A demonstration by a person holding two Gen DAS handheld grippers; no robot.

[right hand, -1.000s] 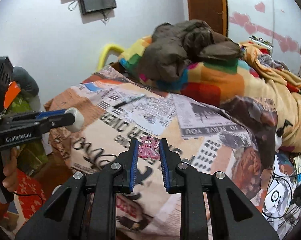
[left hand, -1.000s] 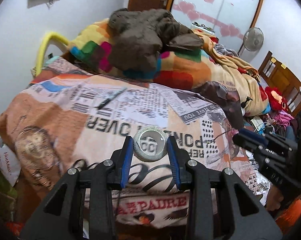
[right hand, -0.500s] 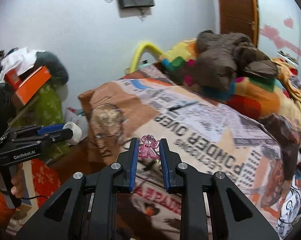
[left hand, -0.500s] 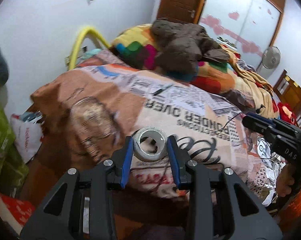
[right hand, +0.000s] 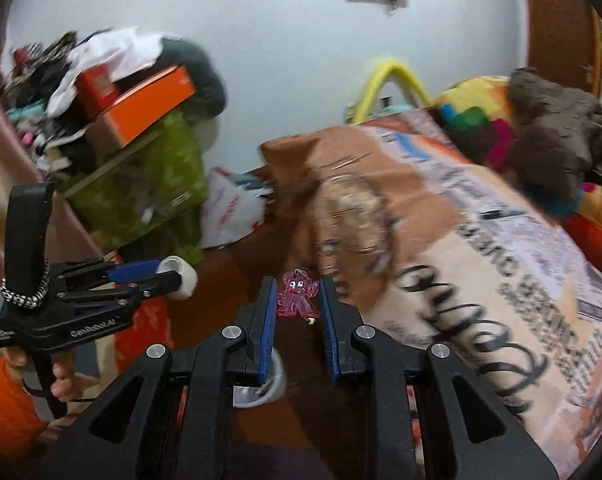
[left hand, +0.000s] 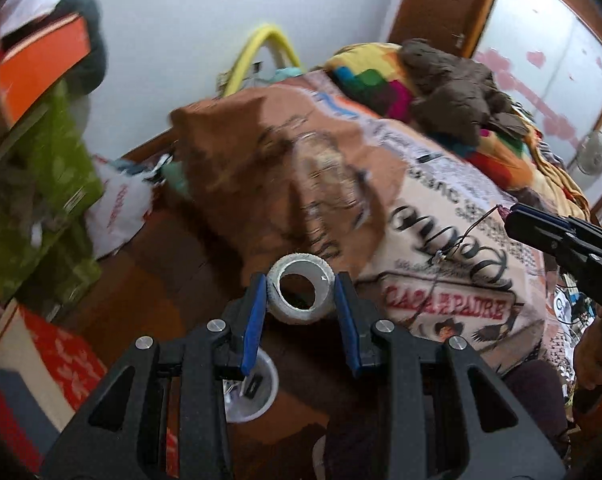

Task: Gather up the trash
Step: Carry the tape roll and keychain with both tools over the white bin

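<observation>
Both pickups done: left gripper point(left hand: 301, 300) clamps tape roll point(left hand: 300, 294), right gripper point(right hand: 298, 304) clamps pink figure point(right hand: 298, 295); drop into white cup point(left hand: 250, 394), frame bottom-centre, est. pending.

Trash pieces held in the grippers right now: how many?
2. A tape roll clamped in the left gripper, and a pink cartoon charm between the right gripper fingers. More trash may lie hidden elsewhere.

Tape roll point(left hand: 300, 294) between left gripper point(left hand: 301, 312) pads, above cup point(left hand: 257, 392) on floor; figurine point(right hand: 298, 295) between right gripper point(right hand: 298, 320) pads; bed point(left hand: 441, 216) right.
</observation>
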